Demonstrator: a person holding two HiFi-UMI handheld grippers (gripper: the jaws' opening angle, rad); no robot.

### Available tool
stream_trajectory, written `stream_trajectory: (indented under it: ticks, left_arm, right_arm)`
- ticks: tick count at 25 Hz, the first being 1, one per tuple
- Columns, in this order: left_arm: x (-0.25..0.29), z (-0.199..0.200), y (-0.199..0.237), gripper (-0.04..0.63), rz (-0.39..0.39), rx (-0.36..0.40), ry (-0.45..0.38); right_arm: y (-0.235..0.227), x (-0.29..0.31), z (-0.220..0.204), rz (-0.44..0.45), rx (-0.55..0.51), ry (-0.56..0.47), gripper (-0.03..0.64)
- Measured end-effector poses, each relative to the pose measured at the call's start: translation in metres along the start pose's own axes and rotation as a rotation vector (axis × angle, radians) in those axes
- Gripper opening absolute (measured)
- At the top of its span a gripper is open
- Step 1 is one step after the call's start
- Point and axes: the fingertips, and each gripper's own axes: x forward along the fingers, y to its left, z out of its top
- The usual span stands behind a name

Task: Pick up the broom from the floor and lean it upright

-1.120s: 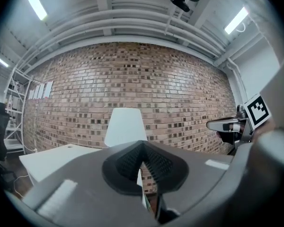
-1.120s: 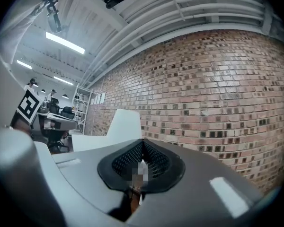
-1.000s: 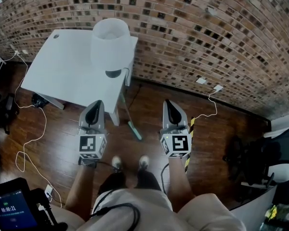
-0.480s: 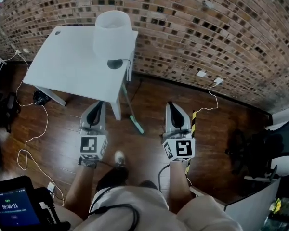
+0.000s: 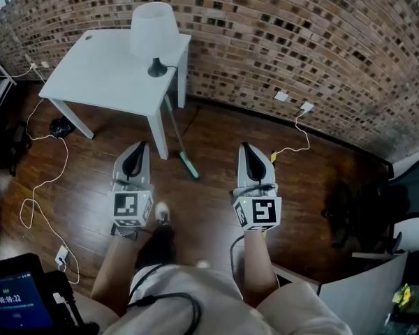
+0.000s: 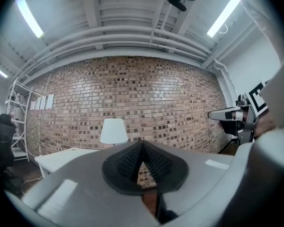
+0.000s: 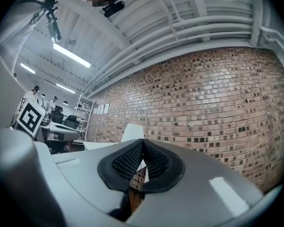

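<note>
The broom has a thin pale handle and a green head. Its head rests on the wooden floor and its handle slants up against the white table, beside the front leg. My left gripper is held level over the floor, short of the table and left of the broom head. Its jaws are shut on nothing, the pads meeting at the tips. My right gripper is level to the right of the broom, also shut and empty, with its pads together. Neither gripper touches the broom.
A white lamp stands on the table by the brick wall. White cables trail on the floor at left and one runs from a wall socket. A black office chair stands at right. The person's feet are below the grippers.
The person has stepped back from the wall. The table, lamp and broom now lie farther up the head view, and both grippers have drawn back with the person, still shut.
</note>
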Motion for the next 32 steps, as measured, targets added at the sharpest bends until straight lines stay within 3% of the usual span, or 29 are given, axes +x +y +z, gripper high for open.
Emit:
stream_trajectory:
  ticks: [7, 12, 22, 32]
  left_arm:
    - [-0.109, 0.000, -0.080, 0.002, 0.051, -0.016, 0.031]
    - [-0.157, 0.016, -0.106, 0.002, 0.059, -0.011, 0.050]
    - [-0.198, 0.046, -0.112, 0.002, 0.015, 0.018, 0.016]
    - [-0.226, 0.050, -0.082, 0.002, 0.003, 0.024, 0.014]
  right_arm:
    - [0.020, -0.114, -0.017, 0.106, 0.021, 0.059, 0.012]
    - [0.030, -0.170, -0.004, 0.132, 0.052, 0.074, 0.012]
    - [0.056, -0.200, 0.046, 0.109, 0.071, 0.004, 0.011]
    - [0.092, -0.200, 0.054, 0.090, 0.055, 0.017, 0.009]
